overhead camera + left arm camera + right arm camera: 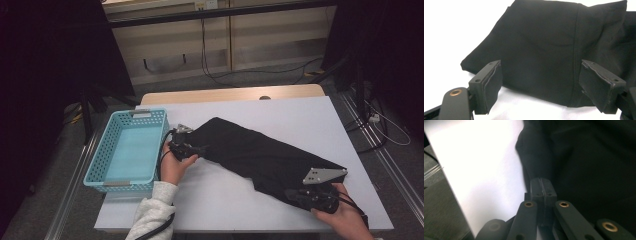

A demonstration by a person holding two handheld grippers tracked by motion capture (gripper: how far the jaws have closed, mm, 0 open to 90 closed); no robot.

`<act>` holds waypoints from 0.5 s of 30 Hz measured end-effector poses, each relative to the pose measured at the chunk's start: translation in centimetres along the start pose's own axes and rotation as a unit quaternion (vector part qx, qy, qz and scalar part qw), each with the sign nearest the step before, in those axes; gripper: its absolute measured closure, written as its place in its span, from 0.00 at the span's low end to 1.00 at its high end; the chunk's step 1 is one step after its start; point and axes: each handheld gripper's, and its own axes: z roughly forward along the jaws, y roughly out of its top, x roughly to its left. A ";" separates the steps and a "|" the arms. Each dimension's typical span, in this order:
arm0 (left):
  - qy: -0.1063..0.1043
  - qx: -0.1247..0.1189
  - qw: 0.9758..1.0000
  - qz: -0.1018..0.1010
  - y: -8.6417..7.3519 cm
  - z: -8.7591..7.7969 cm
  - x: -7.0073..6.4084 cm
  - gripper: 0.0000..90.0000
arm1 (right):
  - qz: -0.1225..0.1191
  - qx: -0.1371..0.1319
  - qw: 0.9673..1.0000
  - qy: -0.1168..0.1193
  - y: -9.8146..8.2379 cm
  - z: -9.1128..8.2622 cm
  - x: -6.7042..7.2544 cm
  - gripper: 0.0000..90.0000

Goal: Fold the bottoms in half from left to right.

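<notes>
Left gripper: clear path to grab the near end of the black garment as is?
Probably yes. The left gripper has its jaws open right at the black garment, whose edge lies between them on the white table, nothing in between.

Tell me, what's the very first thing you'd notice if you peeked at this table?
The big black cloth stands out, stretched slantwise across the white table. A tool sits at each end: the left tool open at the end near the basket, the right tool pinched shut at the cloth's edge near the front right. To the left sits a turquoise basket full of little holes.
</notes>
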 end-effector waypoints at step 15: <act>0.000 0.002 1.000 0.002 0.0 0.1 0.0 0.22 | 0.012 -0.030 0.996 -0.079 0.4 -1.8 -3.3 0.66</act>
